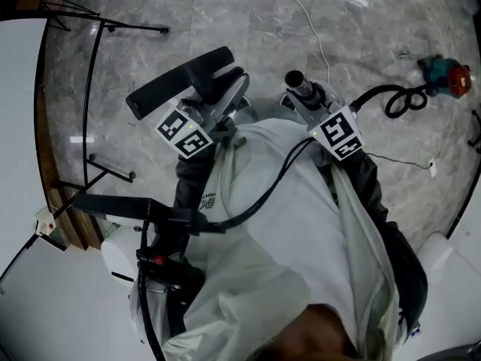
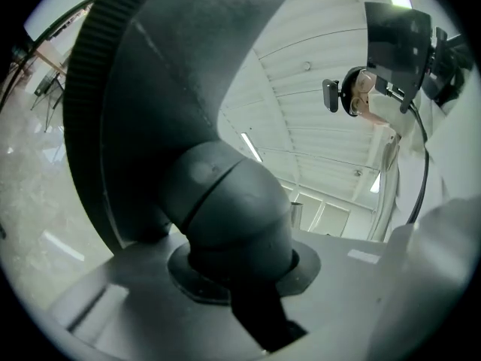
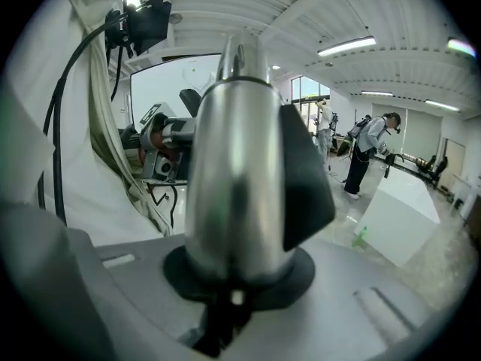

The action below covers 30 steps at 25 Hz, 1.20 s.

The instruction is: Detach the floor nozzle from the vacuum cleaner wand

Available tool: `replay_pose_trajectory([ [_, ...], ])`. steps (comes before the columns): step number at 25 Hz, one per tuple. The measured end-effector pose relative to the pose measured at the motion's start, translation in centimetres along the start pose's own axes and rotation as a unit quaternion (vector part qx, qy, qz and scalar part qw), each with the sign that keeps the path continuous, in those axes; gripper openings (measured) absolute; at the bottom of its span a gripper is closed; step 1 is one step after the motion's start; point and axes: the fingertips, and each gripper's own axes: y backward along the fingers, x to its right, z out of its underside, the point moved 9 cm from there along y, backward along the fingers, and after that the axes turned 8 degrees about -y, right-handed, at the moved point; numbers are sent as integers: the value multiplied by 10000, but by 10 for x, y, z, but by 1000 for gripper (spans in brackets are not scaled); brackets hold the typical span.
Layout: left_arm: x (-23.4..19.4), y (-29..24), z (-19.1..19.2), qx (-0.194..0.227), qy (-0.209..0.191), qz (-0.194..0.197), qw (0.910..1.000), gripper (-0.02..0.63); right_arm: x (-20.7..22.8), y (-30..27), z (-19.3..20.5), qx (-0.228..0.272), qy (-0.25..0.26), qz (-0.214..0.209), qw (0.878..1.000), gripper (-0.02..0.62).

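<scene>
In the head view the black floor nozzle (image 1: pixel 180 83) is held out over the marble floor, and my left gripper (image 1: pixel 224 102) is shut on its neck. In the left gripper view the dark grey elbow of the nozzle (image 2: pixel 225 209) fills the space between the jaws of the left gripper (image 2: pixel 240 280). To its right, the wand (image 1: pixel 302 89) shows an open tube end, apart from the nozzle. My right gripper (image 1: pixel 310 102) is shut on it. In the right gripper view the shiny metal wand (image 3: pixel 234 171), with a black clip on its side, stands between the jaws of the right gripper (image 3: pixel 233 288).
Black stand legs (image 1: pixel 94 43) and a white table (image 1: pixel 22 126) are at the left. A red and teal tool (image 1: pixel 447 75), a looped black cable (image 1: pixel 402 98) and a thin white cord (image 1: pixel 314 28) lie on the floor. People (image 3: pixel 368 156) stand far off by a white box (image 3: pixel 402 209).
</scene>
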Motion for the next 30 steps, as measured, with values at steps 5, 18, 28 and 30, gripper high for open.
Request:
replay_pose_trajectory([
  [5, -7, 12, -2, 121, 79, -110, 9998, 78, -1, -14, -4, -81, 153, -72, 9998, 57],
  [18, -26, 33, -7, 390, 360, -29, 9986, 78, -21, -36, -16, -363, 255, 14, 9990, 57],
  [28, -32, 45, -6, 487, 529, -20, 9974, 78, -29, -45, -16, -453, 240, 42, 9987, 57],
  [30, -34, 47, -5, 487, 577, -2, 9971, 78, -32, -47, -14, -502, 256, 62, 9984, 57],
])
